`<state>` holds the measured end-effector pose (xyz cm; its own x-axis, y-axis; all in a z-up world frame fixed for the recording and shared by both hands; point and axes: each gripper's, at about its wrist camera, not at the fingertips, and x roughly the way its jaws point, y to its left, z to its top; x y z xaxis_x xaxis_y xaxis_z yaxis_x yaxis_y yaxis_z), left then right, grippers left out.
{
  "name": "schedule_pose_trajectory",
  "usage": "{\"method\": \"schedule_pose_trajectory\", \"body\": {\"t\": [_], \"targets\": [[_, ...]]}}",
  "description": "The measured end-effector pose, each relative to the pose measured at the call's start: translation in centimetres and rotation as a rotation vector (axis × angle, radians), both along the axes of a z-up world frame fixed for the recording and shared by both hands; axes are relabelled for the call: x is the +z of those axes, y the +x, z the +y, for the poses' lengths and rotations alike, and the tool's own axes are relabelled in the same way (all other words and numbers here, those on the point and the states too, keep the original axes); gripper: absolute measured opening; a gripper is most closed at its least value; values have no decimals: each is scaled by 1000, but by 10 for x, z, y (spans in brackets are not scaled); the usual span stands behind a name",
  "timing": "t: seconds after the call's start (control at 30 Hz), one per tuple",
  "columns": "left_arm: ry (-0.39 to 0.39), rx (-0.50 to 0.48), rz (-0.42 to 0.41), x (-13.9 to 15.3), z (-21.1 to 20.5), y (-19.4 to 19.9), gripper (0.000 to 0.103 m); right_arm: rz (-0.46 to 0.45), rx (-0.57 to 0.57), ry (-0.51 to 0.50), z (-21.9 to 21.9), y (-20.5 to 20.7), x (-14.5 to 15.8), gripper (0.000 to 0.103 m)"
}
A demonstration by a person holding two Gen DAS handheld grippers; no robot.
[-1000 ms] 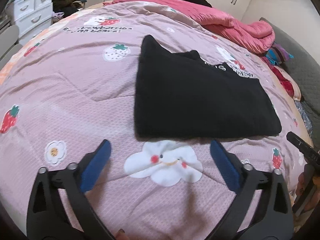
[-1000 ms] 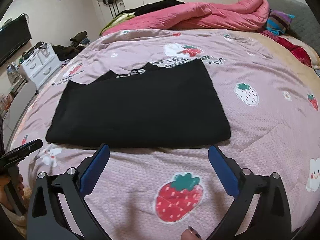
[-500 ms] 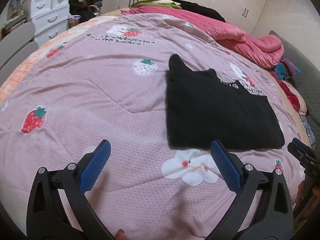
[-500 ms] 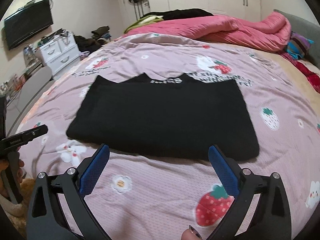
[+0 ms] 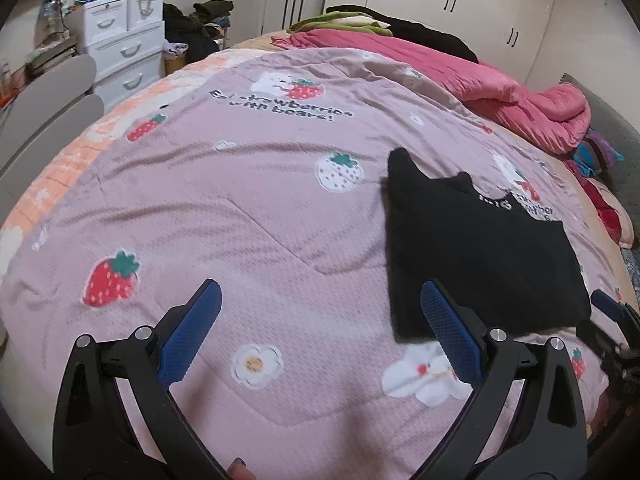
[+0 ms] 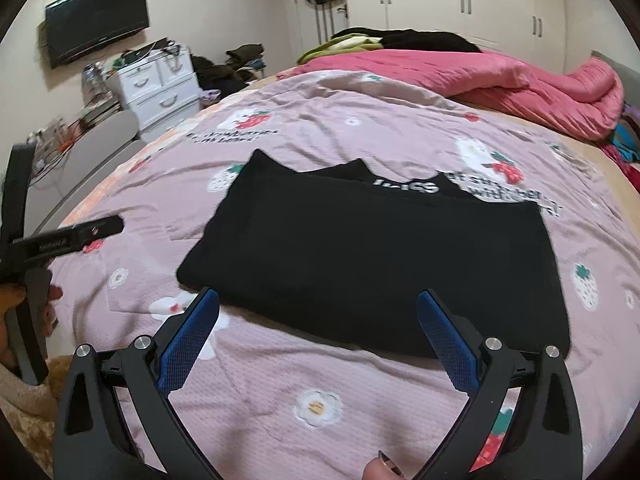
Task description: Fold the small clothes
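Note:
A black garment (image 5: 476,248) (image 6: 372,252) lies folded flat on the pink strawberry-print quilt (image 5: 224,216) (image 6: 360,384), with white lettering showing at its far edge. My left gripper (image 5: 320,320) is open over bare quilt, with the garment's near left corner beside its right finger. My right gripper (image 6: 318,324) is open too, hovering just short of the garment's near edge. Neither holds anything. In the right wrist view the left gripper (image 6: 64,236) shows at the far left, held by a hand.
A rumpled pink duvet (image 6: 520,88) and dark clothes (image 6: 404,38) are piled at the far side of the bed. White drawers (image 5: 120,56) and a grey chair (image 5: 44,108) stand to the left. A wall television (image 6: 96,20) hangs above.
Both grippers have swung left and pulled back, so the garment has slid rightward in each view. The garment itself has not moved, and both grippers stayed open.

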<state>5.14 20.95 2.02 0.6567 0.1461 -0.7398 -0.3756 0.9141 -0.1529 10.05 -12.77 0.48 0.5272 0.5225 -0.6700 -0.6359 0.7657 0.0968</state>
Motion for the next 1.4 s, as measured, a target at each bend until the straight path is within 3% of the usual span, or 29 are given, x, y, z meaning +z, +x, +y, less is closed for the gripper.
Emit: {"method": "schedule_pose_trajectory", "body": {"t": [0.7,0.97,1.4], "targets": [[41,-48,37,-7,6,63,94,-74,176,-184,89,-17,-43,98],[56,-83,57,-13,-2,91,94,-125,175,-337,113,-13,-80,99],[5,-129,81,-30,-12,138,94,-246,142,-390,146,12,-90,98]]}}
